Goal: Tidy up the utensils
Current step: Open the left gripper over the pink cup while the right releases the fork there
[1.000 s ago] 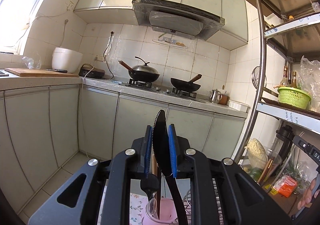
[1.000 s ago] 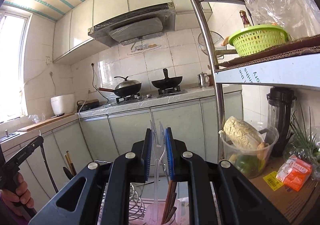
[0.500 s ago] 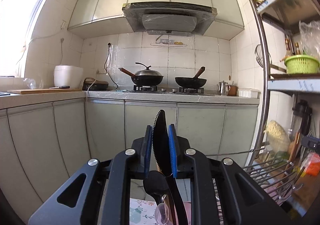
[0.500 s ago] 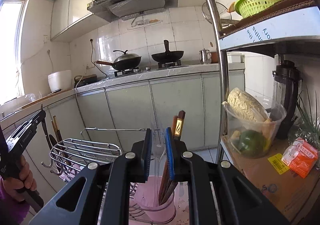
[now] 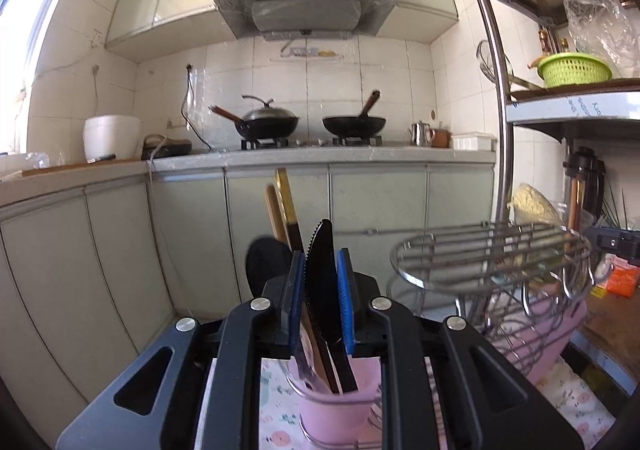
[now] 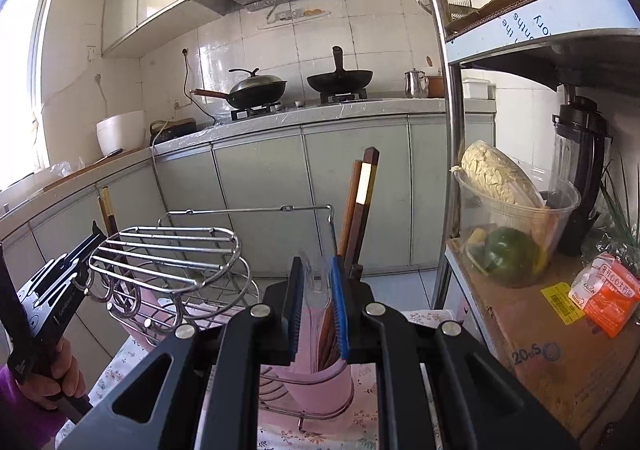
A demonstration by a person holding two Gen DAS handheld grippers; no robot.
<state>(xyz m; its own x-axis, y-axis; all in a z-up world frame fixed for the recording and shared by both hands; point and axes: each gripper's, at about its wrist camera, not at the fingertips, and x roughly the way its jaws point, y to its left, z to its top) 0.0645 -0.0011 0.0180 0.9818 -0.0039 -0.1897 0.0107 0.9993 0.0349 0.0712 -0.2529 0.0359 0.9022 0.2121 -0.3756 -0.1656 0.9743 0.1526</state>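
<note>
Utensils are being gathered handle-down into two pink cups, presumably so that each kind stands upright and can be drawn out by its top. Nearest in the left wrist view, the left gripper point(image 5: 322, 292) is nearly closed, its blue pads pinching a black serrated knife point(image 5: 320, 270) by the blade, tip up, with the handle already reaching down into the pink cup point(image 5: 338, 410) directly below; the knife is held vertical, it is judged, so that it can slide in beside what the cup already holds. In that cup a black spoon point(image 5: 266, 264) and wooden chopsticks point(image 5: 285, 206) stand just behind the knife. In the right wrist view, the right gripper point(image 6: 316, 302) is likewise pressed almost together on a clear plastic utensil point(image 6: 314, 278), probably a fork, though its shape is hard to tell against the background; it is held upright over a second pink cup point(image 6: 320, 386), in which dark wooden chopsticks point(image 6: 358, 210) lean. Both cups sit in a wire dish rack point(image 6: 172, 246) on a floral-clothed surface point(image 5: 276, 398), the left gripper's cup toward its left edge and the right's toward the shelf side. Farther off, the left gripper's body and the hand point(image 6: 60, 374) holding it are seen at the rack's left side. Beyond, cabinets and a stove with two woks point(image 5: 312, 122) stand well apart.
</note>
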